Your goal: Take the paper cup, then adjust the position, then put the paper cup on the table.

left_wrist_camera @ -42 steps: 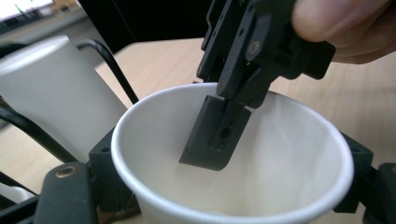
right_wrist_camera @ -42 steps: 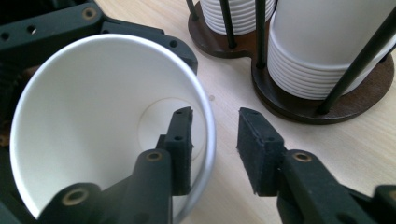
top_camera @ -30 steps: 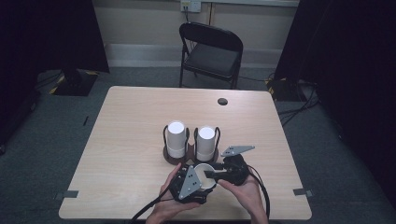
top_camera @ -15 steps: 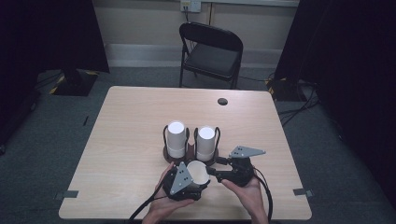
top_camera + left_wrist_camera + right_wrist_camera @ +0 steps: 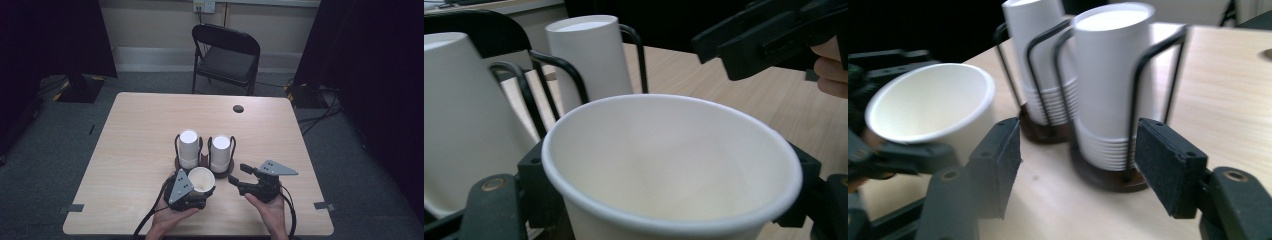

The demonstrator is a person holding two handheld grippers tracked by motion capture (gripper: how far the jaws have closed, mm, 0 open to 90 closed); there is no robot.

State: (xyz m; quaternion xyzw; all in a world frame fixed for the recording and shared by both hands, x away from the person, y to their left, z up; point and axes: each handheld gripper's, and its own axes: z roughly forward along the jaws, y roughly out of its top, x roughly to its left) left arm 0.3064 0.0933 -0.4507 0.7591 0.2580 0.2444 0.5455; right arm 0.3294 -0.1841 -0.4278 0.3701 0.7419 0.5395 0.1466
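A single white paper cup (image 5: 201, 179) is held near the table's front edge, mouth up, with my left gripper (image 5: 199, 189) shut on its wall. In the left gripper view the cup (image 5: 669, 165) sits between the black pads (image 5: 534, 190). My right gripper (image 5: 237, 175) is just right of the cup, open and holding nothing. In the right gripper view its pads (image 5: 998, 160) stand wide apart, with the cup (image 5: 933, 100) at the left. Behind stand two wire holders with upside-down cup stacks, the left stack (image 5: 189, 149) and the right stack (image 5: 220, 152).
The wooden table (image 5: 140, 130) has a round cable hole (image 5: 238, 108) at its far right. A black folding chair (image 5: 225, 55) stands beyond the far edge. In the left gripper view the right gripper (image 5: 769, 35) hangs at the upper right.
My right gripper has drawn back to the right, away from the cup. The left gripper has shifted slightly left with the cup in it.
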